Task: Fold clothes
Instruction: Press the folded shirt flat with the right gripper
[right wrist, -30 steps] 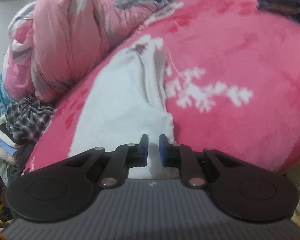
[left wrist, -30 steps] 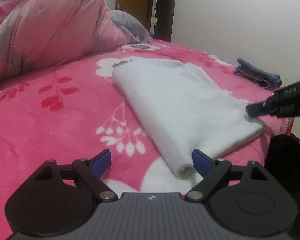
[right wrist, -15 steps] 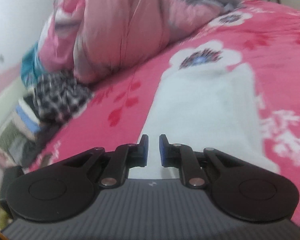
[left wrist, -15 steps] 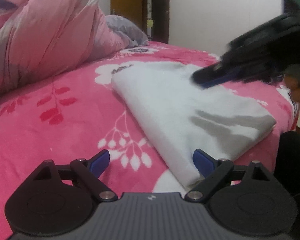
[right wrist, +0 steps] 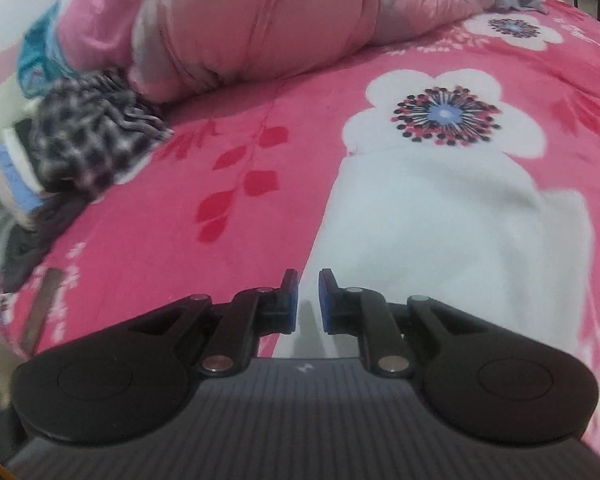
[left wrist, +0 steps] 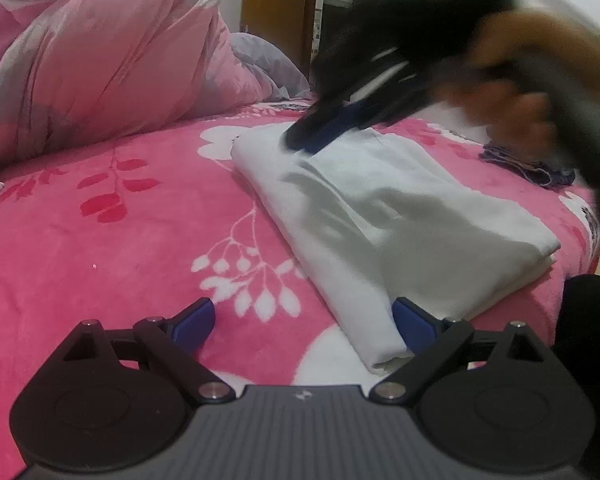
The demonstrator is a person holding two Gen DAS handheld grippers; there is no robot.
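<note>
Bedroom, bed with a pink flowered blanket (left wrist: 120, 240), wall and wooden door behind.

Left wrist view: bunched pink quilt (left wrist: 112, 52) at the head of the bed, small dark cloth pile (left wrist: 528, 164) far right. White garment (left wrist: 400, 216) lies on the blanket as a long narrow strip, sides already turned in, at least 2 layers showing at the near right corner. Left gripper (left wrist: 300, 326) hangs low at the strip's near end, fingers spread wide, holding nothing; right pad touching or just beside the cloth edge, we cannot tell which. Right gripper (left wrist: 324, 132), blurred, sits over the far end of the strip with a hand (left wrist: 520, 120) behind it.

Right wrist view: same strip (right wrist: 452, 232) runs away from the camera toward a big white flower print. Checked cloth (right wrist: 88, 136) on a stack of clothes at the left bed edge. Right gripper (right wrist: 305, 300) fingers nearly together, a thin slit between the pads, nothing pinched in it that we can see.

Our judgement: strip fits either a lengthwise fold just laid down or a smoothing pass over it. To do well, keep edges aligned and press flat without dragging the top layer. Cloth looks soft, thick, a few shallow creases mid-strip.
</note>
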